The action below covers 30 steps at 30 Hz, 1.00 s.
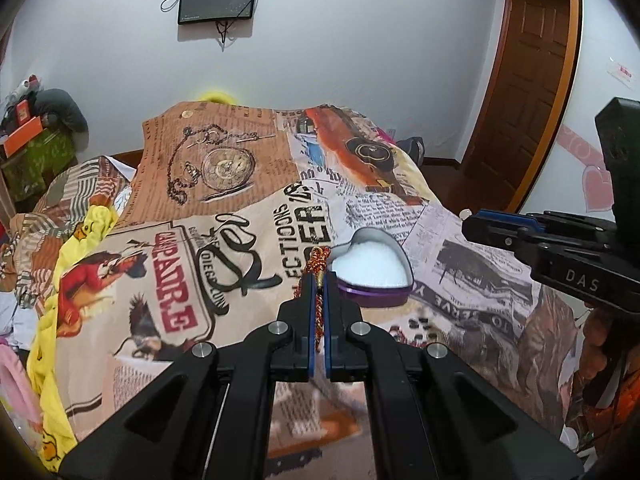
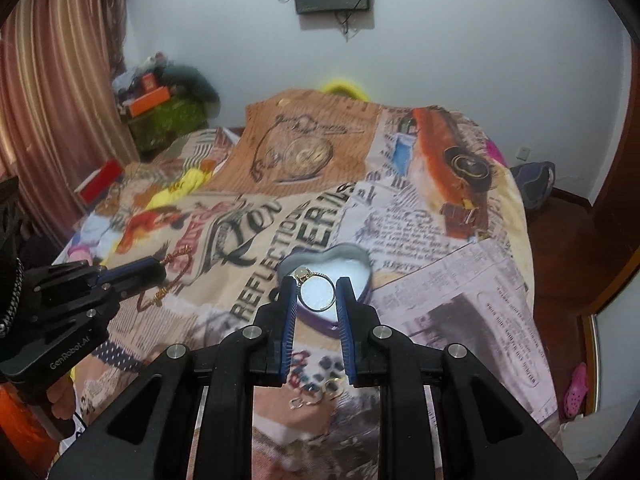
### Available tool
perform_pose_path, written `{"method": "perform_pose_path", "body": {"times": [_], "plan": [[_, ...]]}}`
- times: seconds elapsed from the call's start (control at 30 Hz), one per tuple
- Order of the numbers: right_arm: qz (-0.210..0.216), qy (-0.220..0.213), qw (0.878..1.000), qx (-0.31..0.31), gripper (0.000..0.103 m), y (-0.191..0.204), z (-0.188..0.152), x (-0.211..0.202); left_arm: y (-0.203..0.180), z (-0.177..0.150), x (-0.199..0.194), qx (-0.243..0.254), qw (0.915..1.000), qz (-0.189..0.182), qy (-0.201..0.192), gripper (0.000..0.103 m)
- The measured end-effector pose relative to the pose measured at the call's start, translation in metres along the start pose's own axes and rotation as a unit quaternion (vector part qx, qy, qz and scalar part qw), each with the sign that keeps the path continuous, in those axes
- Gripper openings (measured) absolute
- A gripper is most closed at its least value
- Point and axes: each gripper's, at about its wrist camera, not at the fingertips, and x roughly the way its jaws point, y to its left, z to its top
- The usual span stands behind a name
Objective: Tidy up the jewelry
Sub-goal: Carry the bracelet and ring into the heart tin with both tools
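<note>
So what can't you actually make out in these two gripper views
- Beaded bracelet, left wrist view: mostly hidden between the left gripper fingers; its length is unclear.
- Ring stone, right wrist view: too small to identify, held in the right gripper.
- Heart-shaped box interior: glare washes out the white lining.
- Loose pieces on the bedspread: blurred, partly behind the gripper.

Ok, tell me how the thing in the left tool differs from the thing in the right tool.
The left tool pinches a braided red-and-gold cord bracelet, soft and dangling in a loop; the right tool grips a ring, a rigid thin gold band with a pale stone. The bracelet hangs beside the heart-shaped box; the ring is lined up in front of the box's white lining. Both are held off the bedspread.
</note>
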Motion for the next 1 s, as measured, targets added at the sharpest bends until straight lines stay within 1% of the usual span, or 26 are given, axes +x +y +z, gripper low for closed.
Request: {"method": "perform_pose_path", "body": {"times": [0.13, 0.27, 0.6, 0.7, 0.83, 1.0], "plan": [[-0.002, -0.011, 1.000, 0.006, 0.018, -0.010, 0.001, 0.002, -0.004, 0.011, 0.013, 0.003, 1.0000, -0.002, -0.002, 0.001], [-0.002, -0.012, 1.000, 0.009, 0.018, -0.016, 0.004, 0.011, -0.007, 0.019, 0.027, 0.005, 1.0000, -0.001, -0.001, 0.001], [0.011, 0.009, 1.000, 0.013, 0.018, -0.031, 0.003, 0.042, -0.015, 0.033, 0.065, 0.011, 0.9997, -0.017, 0.014, 0.001], [0.014, 0.018, 1.000, 0.010, 0.018, -0.033, 0.002, 0.053, -0.017, 0.035, 0.077, 0.012, 0.9994, -0.023, 0.025, 0.002], [0.015, 0.029, 0.999, -0.002, 0.018, -0.032, 0.002, 0.064, -0.017, 0.039, 0.094, 0.008, 0.9981, -0.041, 0.045, 0.001], [0.019, 0.041, 0.999, -0.017, 0.018, -0.034, 0.002, 0.075, -0.022, 0.039, 0.110, 0.015, 0.9968, -0.047, 0.062, 0.001]]}}
